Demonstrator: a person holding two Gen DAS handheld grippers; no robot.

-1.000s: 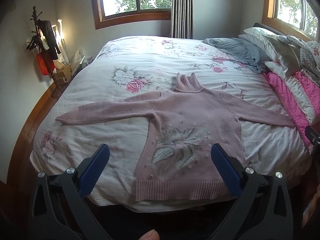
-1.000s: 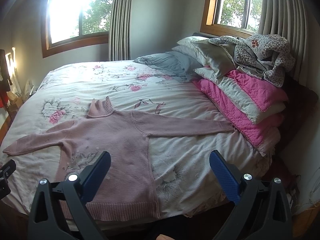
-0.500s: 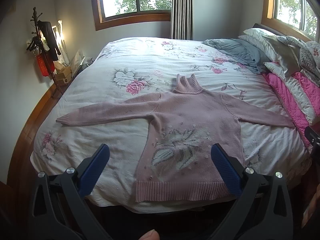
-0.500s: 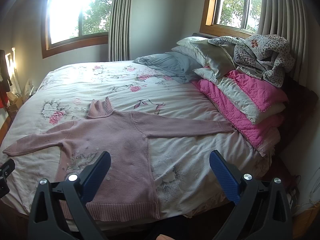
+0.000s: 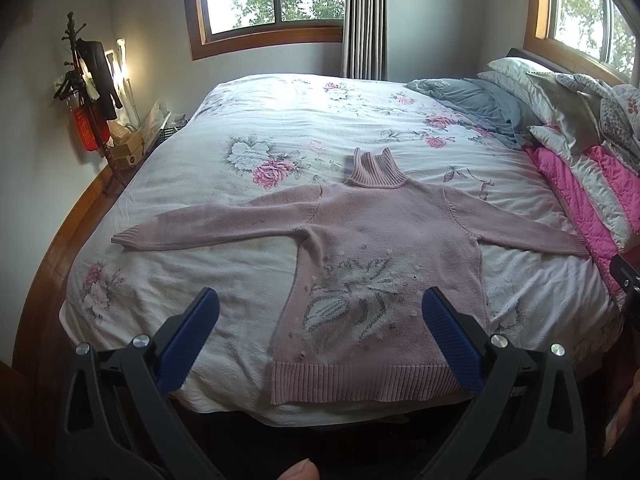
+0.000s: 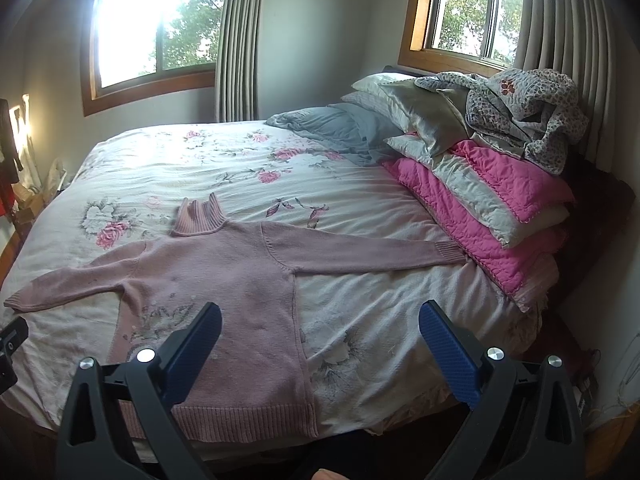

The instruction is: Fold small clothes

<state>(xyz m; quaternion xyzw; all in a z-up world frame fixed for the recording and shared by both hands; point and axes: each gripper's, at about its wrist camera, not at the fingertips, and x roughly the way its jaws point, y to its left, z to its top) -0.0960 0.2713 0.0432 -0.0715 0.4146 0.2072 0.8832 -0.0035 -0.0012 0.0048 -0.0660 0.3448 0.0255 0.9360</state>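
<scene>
Two grippers up in front of us, and both are empty: our left gripper (image 5: 320, 316) has its blue-padded jaws spread wide above the near edge of the bed, and our right gripper (image 6: 320, 330) is spread just as wide, pinching nothing. Between and beyond them lies the pink sweater (image 5: 380, 248), flat and face up on the floral bedspread (image 5: 280, 120), collar pointing away from us, ribbed hem right at the near edge of the mattress. We see both sleeves stretched straight out to the sides, the right cuff (image 6: 450, 251) touching the stack of pink and white quilts (image 6: 492, 216) at the head of the bed. A grey-green flower pattern sits on the sweater's lower front. From the right wrist view, a crumpled grey blanket (image 6: 340, 128) lies beside the pillows (image 6: 420, 112), well apart from the sweater. Neither gripper is touching any cloth.
</scene>
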